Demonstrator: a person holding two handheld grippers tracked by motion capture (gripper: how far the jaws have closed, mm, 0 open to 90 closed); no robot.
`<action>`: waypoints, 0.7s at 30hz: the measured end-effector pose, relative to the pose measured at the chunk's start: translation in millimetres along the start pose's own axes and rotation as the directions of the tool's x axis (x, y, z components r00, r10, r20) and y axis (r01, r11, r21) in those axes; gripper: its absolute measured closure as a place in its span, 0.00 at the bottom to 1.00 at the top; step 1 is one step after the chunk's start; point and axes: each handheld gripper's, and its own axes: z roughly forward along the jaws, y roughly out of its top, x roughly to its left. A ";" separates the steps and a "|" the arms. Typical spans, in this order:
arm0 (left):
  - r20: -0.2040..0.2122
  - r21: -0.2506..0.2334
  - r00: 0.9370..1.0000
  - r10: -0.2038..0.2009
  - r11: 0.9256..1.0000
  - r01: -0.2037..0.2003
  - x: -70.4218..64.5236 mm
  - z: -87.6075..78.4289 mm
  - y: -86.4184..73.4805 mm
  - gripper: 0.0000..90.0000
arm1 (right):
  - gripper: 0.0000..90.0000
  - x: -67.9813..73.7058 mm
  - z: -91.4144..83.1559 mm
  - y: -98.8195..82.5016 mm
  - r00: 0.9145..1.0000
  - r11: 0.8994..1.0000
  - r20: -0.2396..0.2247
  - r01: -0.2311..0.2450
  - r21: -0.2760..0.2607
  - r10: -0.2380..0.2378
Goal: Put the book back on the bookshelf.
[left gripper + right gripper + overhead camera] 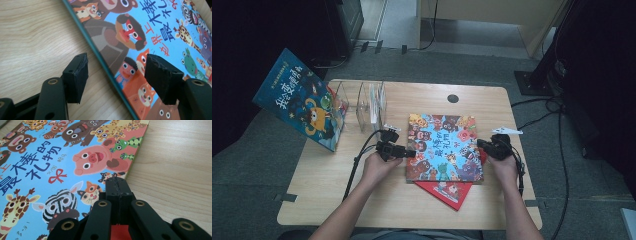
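clear rack [371, 106] beside animal book [444, 147]

Both bare forearms are seen entering from the bottom of the high view, angled inward and upward; each hand is wrapped around a black two-jaw gripper. The left gripper [411, 153] is held level, pointed to the right; its jaws are seen standing wide apart, nothing pressed between the pads. The right gripper [479, 143] is pointed to the left; its jaws are seen closed flush together.
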 end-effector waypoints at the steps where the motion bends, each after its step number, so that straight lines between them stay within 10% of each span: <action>1: 0.000 -0.002 1.000 0.010 1.000 -0.010 -1.3 1.1 0.2 0.39 | 1.00 -0.1 0.0 0.0 1.000 1.000 0.000 0.000 0.000 0.000; 5: -0.062 0.007 0.996 0.063 0.998 -0.063 -11.9 5.6 0.9 0.31 | 1.00 0.1 0.0 0.0 1.000 1.000 0.000 0.003 0.000 -0.003; 17: -0.029 0.023 0.999 -0.027 0.999 0.027 -9.4 9.0 11.4 0.30 | 1.00 -4.8 0.5 -0.9 1.000 0.999 0.029 0.009 0.043 -0.010; 21: -0.118 0.033 0.993 0.021 0.999 -0.017 -19.5 12.4 11.6 0.31 | 1.00 0.0 2.9 -0.9 0.998 0.997 0.049 0.039 0.064 -0.042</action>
